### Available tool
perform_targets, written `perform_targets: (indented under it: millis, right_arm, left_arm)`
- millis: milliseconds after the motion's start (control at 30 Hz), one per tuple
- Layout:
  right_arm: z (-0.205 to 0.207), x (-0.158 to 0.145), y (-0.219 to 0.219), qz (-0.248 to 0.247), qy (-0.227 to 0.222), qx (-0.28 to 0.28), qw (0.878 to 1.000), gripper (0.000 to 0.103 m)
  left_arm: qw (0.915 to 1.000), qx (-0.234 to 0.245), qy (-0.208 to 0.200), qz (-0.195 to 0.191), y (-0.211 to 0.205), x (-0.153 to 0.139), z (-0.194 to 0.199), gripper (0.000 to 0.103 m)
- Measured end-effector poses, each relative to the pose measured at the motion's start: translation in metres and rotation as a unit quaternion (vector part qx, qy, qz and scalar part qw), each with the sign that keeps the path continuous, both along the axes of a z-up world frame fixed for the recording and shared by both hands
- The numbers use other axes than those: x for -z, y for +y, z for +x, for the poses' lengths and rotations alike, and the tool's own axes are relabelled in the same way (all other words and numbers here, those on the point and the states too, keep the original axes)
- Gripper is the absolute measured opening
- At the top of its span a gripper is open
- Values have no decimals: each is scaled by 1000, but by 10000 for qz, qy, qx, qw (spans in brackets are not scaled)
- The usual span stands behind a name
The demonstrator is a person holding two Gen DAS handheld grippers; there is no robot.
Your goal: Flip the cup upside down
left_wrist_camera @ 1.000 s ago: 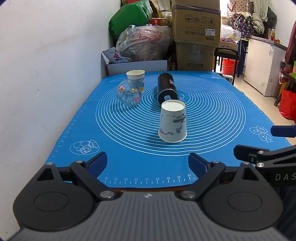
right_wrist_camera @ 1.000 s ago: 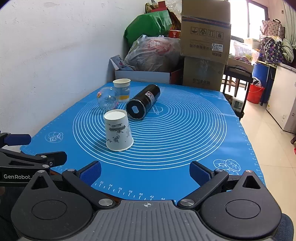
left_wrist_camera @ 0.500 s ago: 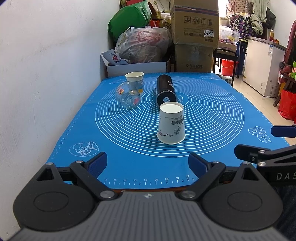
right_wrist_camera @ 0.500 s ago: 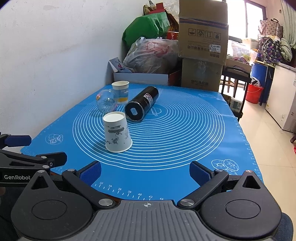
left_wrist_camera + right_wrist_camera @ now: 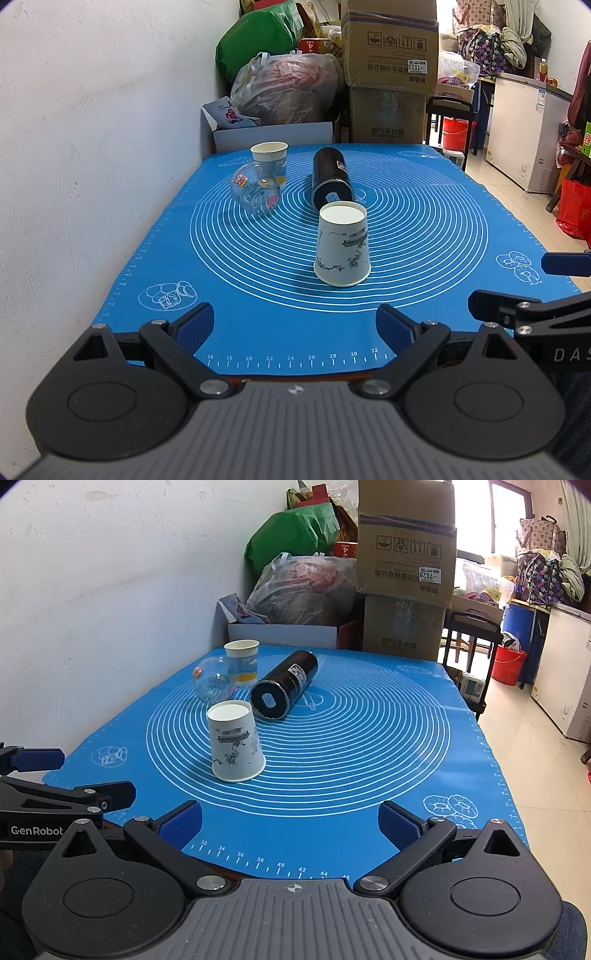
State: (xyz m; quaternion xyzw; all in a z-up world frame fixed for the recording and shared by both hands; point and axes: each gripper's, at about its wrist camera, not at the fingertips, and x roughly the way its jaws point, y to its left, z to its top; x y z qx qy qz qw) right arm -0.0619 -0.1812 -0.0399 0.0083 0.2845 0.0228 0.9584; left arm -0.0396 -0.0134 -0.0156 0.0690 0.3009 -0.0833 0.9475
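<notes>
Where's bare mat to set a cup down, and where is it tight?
Free: the right half of the blue mat, from the black canister out to the donut print; also the near strip between the inverted paper cup and the ruler marks. Crowded: far left corner, where the upright paper cup, the tipped glass jar and the canister cluster.

A blue mat [image 5: 424,221] is being shown printed with white concentric rings. A white cup [image 5: 342,244] is being seen with grey ink-style markings, a black canister [image 5: 330,177] beside it, and blue finger pads [image 5: 183,821].
</notes>
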Motion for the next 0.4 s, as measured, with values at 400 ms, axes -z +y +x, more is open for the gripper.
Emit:
perform_targets:
  millis: [400]
  right_arm:
    - [-1,0,1,4,-10,-14,10000,103]
  left_arm:
    - [10000,-17,6,-2,1,2,-1,94]
